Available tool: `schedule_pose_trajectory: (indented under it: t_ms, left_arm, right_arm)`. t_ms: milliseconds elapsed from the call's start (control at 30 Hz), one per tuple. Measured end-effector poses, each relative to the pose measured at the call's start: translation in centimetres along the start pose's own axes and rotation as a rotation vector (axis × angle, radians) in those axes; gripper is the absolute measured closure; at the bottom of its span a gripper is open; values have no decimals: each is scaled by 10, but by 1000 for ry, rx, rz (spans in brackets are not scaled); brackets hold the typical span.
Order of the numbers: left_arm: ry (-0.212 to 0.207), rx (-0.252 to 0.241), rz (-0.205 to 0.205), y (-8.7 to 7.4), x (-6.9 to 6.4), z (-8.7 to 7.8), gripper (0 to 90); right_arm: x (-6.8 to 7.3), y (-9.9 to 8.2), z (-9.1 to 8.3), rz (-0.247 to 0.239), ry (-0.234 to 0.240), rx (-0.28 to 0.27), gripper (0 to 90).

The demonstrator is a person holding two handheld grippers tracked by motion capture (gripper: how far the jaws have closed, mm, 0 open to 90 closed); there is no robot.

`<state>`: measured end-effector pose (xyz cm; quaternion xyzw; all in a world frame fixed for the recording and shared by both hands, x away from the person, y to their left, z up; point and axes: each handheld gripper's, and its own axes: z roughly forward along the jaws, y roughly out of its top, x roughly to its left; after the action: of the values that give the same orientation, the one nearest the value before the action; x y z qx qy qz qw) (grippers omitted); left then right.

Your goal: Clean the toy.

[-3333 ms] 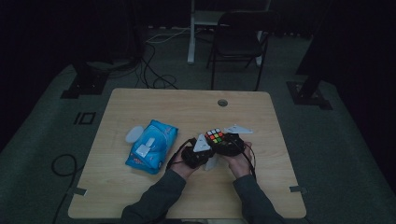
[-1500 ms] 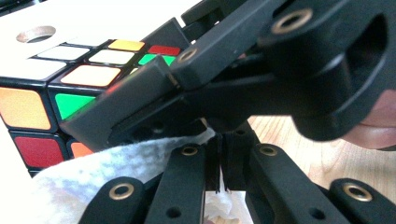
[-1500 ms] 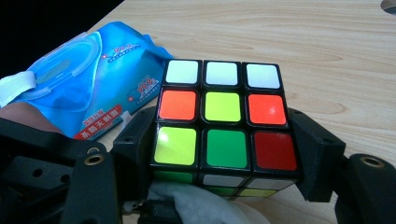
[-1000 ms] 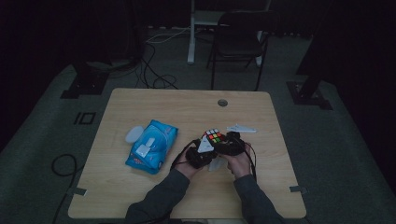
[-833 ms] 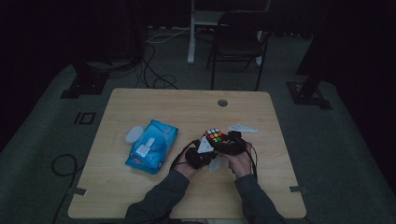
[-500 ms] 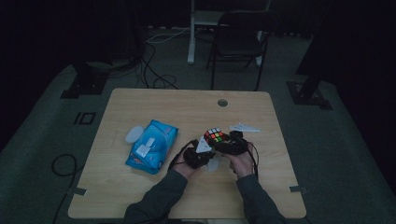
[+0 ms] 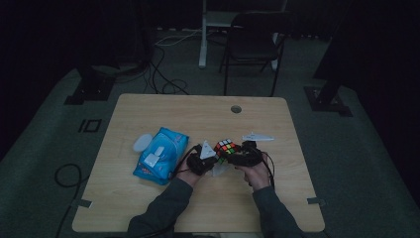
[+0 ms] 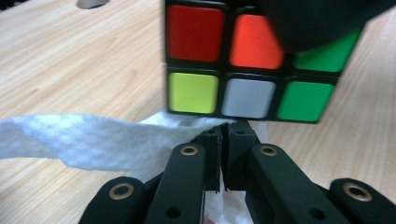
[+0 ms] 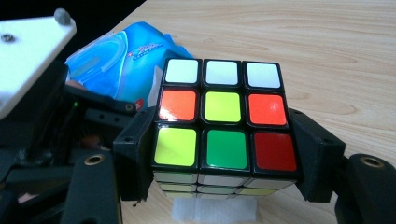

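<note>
On the left of the worktop [image 7: 148,114] a white lid [image 7: 142,143] lies beside the blue wipes pack [image 7: 161,155], both within easy reach. Next, the left gripper [image 8: 223,140] has its jaws pressed together on a white wipe [image 8: 88,140], holding it just under the puzzle cube [image 8: 247,70], apparently to rub the cube's faces. Furthest right, the right gripper [image 9: 224,156] clamps the cube [image 9: 223,126] by two opposite sides and holds it raised above the worktop, near the front middle, which steadies it and leaves the other faces free for wiping.
</note>
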<state>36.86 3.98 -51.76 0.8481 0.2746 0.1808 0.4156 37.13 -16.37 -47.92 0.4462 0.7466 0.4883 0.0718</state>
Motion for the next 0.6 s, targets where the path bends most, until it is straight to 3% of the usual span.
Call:
schedule_pose_trajectory:
  t_ms: [100,200,600]
  left_arm:
    - [18,-5,-5,-1,2,-1,882]
    - [25,-2,21,-1,0,-1,883]
    - [-37,-12,73,0,-18,3,883]
  right_arm:
    - [0,-1,0,-3,6,8,338]
    - [-1,-1,0,4,20,9,338]
    - [-3,2,3,46,54,-4,338]
